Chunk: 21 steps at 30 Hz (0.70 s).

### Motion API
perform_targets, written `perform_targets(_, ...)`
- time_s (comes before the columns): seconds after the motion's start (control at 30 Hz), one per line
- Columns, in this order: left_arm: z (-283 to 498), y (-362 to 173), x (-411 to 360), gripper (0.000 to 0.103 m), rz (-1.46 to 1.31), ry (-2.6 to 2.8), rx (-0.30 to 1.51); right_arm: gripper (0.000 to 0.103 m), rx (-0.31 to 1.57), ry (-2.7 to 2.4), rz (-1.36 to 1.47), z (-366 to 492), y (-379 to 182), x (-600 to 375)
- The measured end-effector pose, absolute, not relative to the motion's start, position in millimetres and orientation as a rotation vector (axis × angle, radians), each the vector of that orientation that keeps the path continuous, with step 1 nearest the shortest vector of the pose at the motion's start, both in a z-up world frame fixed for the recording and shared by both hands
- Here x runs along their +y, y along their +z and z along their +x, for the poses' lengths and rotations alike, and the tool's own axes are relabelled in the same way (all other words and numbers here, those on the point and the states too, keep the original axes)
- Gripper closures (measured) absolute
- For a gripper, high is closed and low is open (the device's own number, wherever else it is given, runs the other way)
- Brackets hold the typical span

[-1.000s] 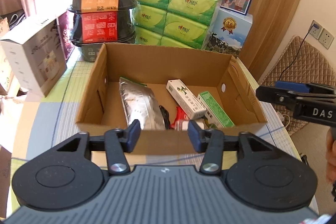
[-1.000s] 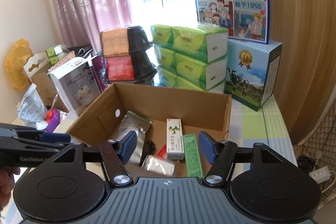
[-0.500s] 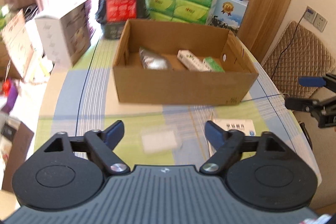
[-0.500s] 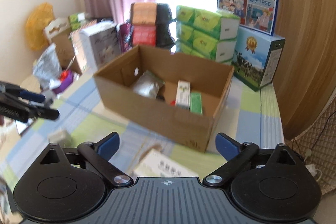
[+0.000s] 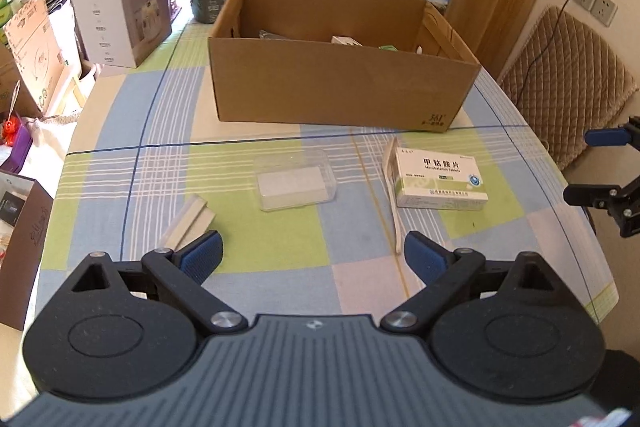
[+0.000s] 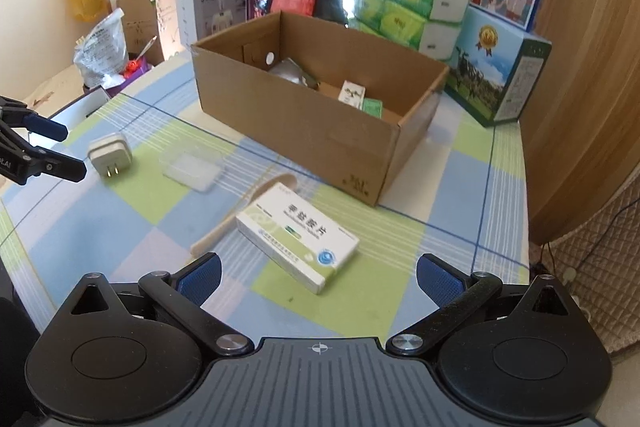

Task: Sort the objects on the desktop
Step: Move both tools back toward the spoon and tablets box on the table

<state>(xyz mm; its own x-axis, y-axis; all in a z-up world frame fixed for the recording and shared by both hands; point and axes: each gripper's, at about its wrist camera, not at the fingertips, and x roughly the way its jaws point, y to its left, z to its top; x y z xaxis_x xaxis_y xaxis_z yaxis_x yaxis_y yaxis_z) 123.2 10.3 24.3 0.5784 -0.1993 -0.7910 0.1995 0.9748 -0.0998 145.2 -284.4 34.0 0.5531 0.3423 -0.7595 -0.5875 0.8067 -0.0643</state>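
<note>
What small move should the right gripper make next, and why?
Probably ease the right gripper forward and down over the medicine box. Its jaws are wide open and empty, the box lies loose on the tablecloth directly ahead, outside the cardboard box, with the spoon alongside.

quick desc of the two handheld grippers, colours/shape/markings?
Both look alike. The left gripper and right gripper each have a ribbed grey body with a small centre mark, two round black discs, and black linkage arms on silver pivot screws. The fingers carry blue ribbed pads. Seen side-on, the left one shows partly cut-off white lettering. No cables or sleeves visible.
</note>
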Motion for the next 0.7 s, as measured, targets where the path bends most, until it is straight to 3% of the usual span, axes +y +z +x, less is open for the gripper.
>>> perform_targets(0.7, 152, -26, -36, 0.009, 0.072, -0.306, 0.998, 0.002, 0.927, 0.603, -0.43, 190, -24, -285)
